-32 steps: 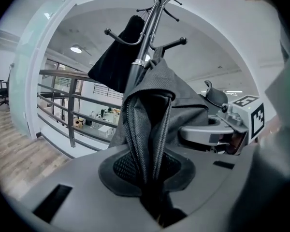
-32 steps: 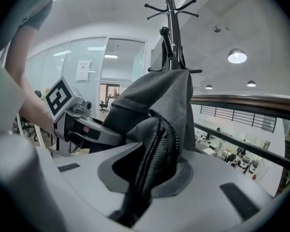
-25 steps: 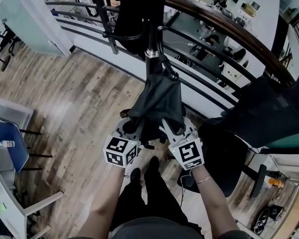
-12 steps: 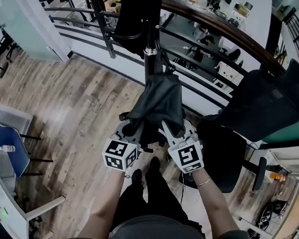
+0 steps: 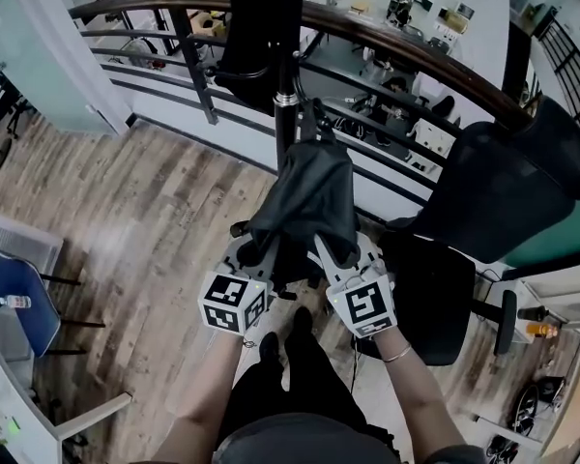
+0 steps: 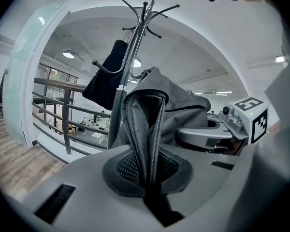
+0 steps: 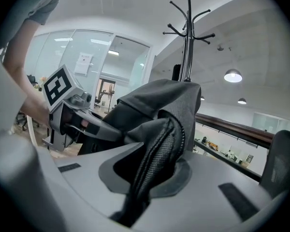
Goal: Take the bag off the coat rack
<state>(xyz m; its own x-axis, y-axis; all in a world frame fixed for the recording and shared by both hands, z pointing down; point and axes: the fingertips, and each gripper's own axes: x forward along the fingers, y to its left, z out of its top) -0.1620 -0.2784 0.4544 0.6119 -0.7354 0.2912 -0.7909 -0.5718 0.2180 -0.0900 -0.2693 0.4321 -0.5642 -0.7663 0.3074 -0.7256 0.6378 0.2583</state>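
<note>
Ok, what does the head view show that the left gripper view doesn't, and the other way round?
Only the head view: the black office chair, the blue chair and the person's legs. Only the left gripper view: the coat rack's top hooks, and the left gripper shut on the bag's mesh strap. Both: the grey bag, the rack's pole, the right gripper and the railing.

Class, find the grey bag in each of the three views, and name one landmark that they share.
Head view: grey bag dead centre.
Left gripper view: grey bag centre, spreading right.
Right gripper view: grey bag centre, spreading left.
Shared landmark: the coat rack behind it.
</note>
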